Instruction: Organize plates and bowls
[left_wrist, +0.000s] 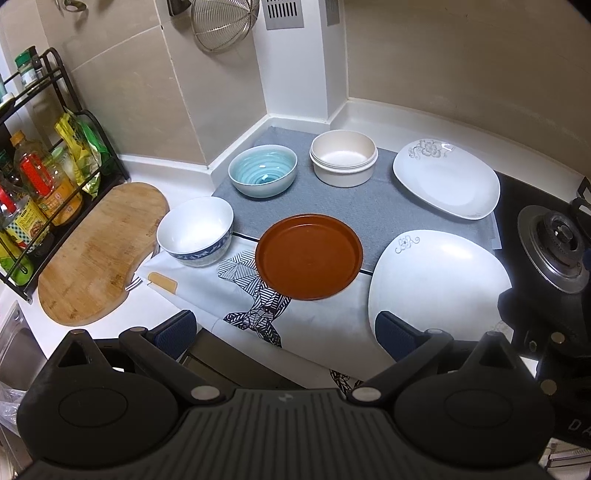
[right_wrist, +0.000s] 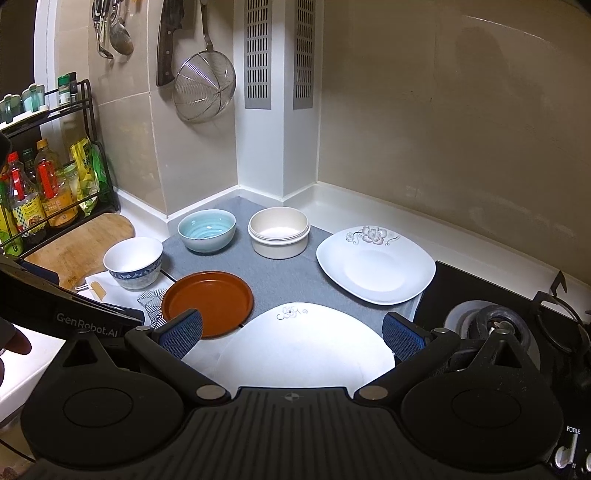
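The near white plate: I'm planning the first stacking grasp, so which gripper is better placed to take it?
Probably the right gripper: open, its fingers bracket the near white plate head-on. The left gripper, also open, has that plate off toward its right finger.

all upright & apart on the surface: teal bowl (left_wrist: 262, 175) w/ cream bowl stack (left_wrist: 343, 158) just beside it at back, blue-patterned white bowl (left_wrist: 195, 230) left, empty brown round plate (left_wrist: 308, 256) mid, two white floral plates, far one (left_wrist: 446, 183) & near one (left_wrist: 439, 284), right.
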